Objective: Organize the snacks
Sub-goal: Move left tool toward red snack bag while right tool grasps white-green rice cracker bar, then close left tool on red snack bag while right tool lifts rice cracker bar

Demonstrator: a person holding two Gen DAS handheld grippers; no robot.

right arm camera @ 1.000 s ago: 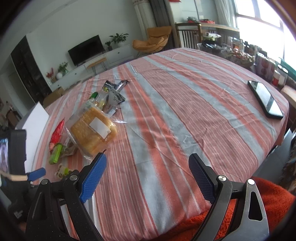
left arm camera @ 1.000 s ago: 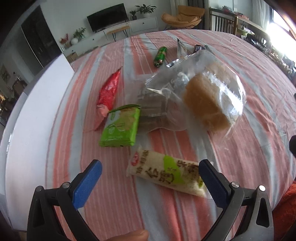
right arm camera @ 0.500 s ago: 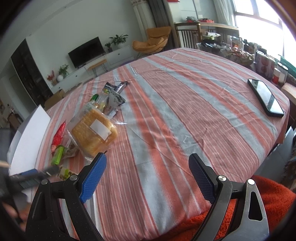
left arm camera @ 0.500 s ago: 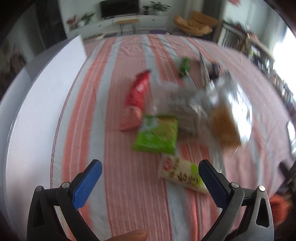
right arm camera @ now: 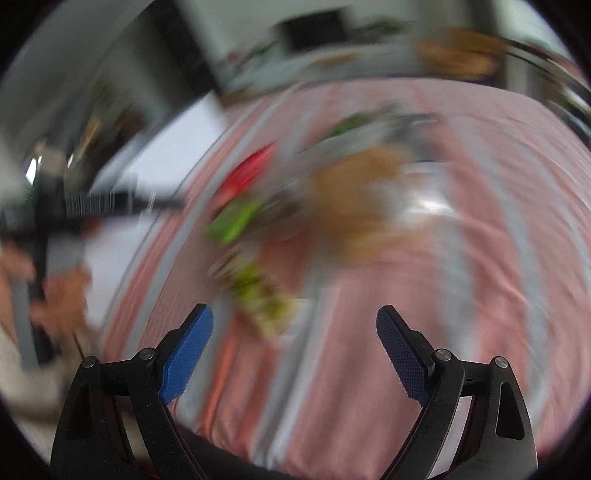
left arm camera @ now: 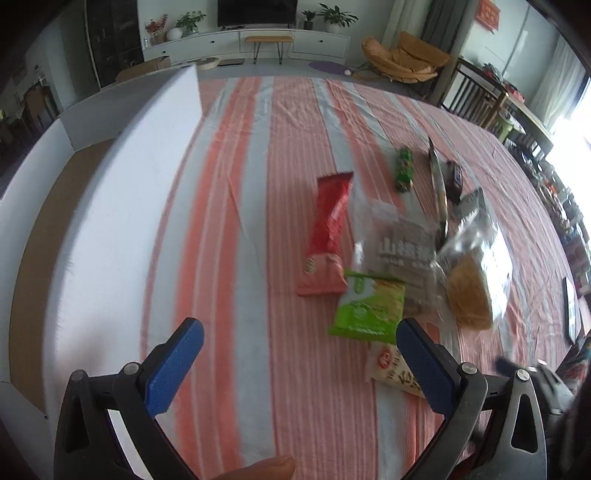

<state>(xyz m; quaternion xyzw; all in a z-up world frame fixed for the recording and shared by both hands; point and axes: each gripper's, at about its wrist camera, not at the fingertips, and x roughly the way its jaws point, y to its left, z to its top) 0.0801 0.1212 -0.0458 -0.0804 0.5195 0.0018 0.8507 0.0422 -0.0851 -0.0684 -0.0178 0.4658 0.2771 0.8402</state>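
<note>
Crinkly foil snack packets (left arm camera: 367,312), striped cloth (left arm camera: 258,206), open claws (left arm camera: 301,363)

A striped tablecloth (left arm camera: 280,147) covers the table, with a television (left arm camera: 256,11) and orange chair (left arm camera: 402,59) beyond

Far-wall television (left arm camera: 257,11) above white sideboard (left arm camera: 243,42), tan lounge chair (left arm camera: 402,61), perhaps a window at right.

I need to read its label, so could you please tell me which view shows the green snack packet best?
The left wrist view: the green snack packet lies fairly sharp and face up. In the right wrist view, heavy motion blur leaves only a green smear.
</note>
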